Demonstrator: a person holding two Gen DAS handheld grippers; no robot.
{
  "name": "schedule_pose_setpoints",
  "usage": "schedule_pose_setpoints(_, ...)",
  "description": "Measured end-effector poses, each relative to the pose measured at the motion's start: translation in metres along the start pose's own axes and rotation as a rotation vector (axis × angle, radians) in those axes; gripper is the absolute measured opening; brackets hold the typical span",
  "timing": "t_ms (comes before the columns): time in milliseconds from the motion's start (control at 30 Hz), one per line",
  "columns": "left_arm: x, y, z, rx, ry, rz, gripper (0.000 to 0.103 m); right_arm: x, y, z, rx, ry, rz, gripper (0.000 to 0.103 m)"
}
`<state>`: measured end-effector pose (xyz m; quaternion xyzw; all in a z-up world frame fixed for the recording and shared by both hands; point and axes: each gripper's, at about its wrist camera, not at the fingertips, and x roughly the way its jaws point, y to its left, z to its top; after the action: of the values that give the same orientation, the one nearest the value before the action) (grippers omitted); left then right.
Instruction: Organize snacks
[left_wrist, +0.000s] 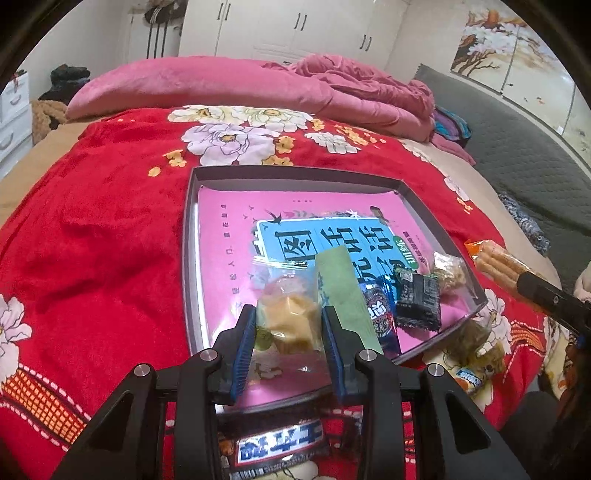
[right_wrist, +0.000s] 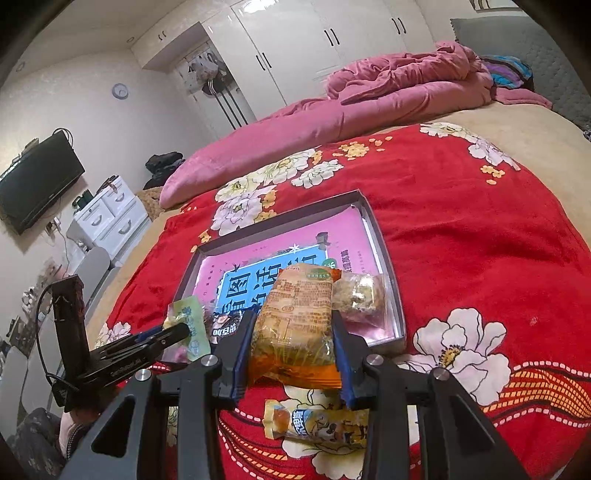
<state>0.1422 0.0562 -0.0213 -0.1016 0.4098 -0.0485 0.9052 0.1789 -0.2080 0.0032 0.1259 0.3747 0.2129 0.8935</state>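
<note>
On a bed covered by a red flowered blanket (left_wrist: 110, 221) lies a shallow grey box (left_wrist: 190, 236) lined with a pink printed sheet. The left gripper (left_wrist: 288, 325) has its jaws clenched on a clear packet of pale yellow snack pieces (left_wrist: 290, 314), which it holds over the near part of the box. Already in the box, just to the right of that packet, lie a light green packet (left_wrist: 341, 291), a dark blue packet (left_wrist: 380, 314), a black packet (left_wrist: 419, 299) and, in the near right corner, a clear packet of puffed pieces (left_wrist: 448, 271). A dark wrapped bar with white lettering (left_wrist: 277, 448) lies on the blanket under the left gripper, outside the box. The right gripper (right_wrist: 291, 347) has its jaws clenched on an orange packet (right_wrist: 295, 325), holding it at the near edge of the box. In the right wrist view another small yellow-and-white packet (right_wrist: 317, 428) lies on the blanket just below that gripper, still outside the box. A pink quilt (right_wrist: 369, 103) is bunched at the far side of the bed, with white wardrobes (right_wrist: 314, 37) behind it.
</note>
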Motion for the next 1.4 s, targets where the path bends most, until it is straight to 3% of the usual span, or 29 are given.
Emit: schedule_pose_setpoints(1400,0.017,-0.010,0.016,-0.006,0.017,-0.050,0.037,0.060,0.009,0.009,-0.100,0.047,-0.118,0.039)
